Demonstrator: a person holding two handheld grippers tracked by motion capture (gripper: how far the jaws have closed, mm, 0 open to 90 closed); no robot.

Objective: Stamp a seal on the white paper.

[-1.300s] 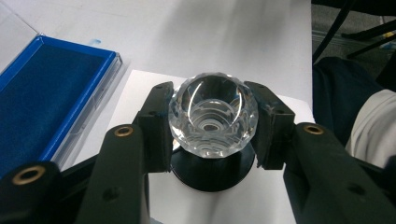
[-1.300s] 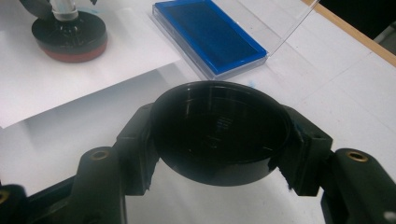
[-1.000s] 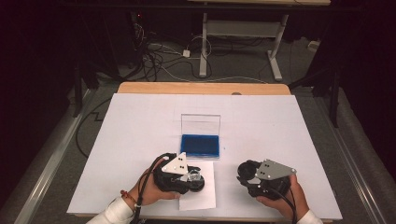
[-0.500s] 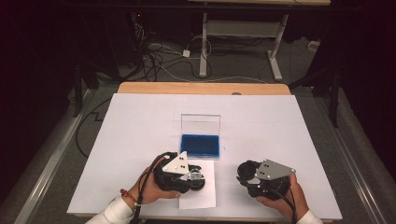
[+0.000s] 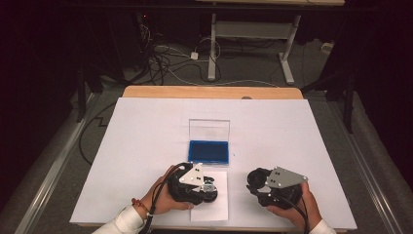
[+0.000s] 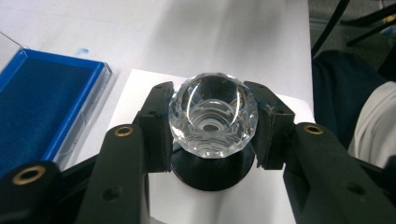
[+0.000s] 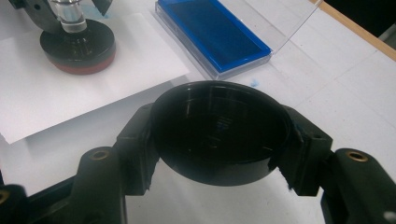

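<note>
A stamp with a faceted clear crystal knob [image 6: 213,114] and a round black base [image 6: 212,170] stands on a white paper sheet [image 5: 209,207]. My left gripper [image 6: 212,126] is shut on the knob, one jaw at each side. In the high view the left gripper [image 5: 209,185] sits at the near middle of the table. My right gripper [image 7: 219,140] is shut on a round black cap [image 7: 219,133], hollow side facing the camera. It is held just above the table to the right of the stamp [image 7: 77,42]. The high view shows this right gripper [image 5: 255,183] near the front edge.
An open ink pad [image 5: 209,151] with a blue pad and a raised clear lid [image 5: 209,129] lies just beyond the paper. Small blue ink smudges [image 7: 254,84] mark the white table cover [image 5: 292,126]. A wooden table edge [image 5: 209,91] runs along the far side, with cables on the floor behind.
</note>
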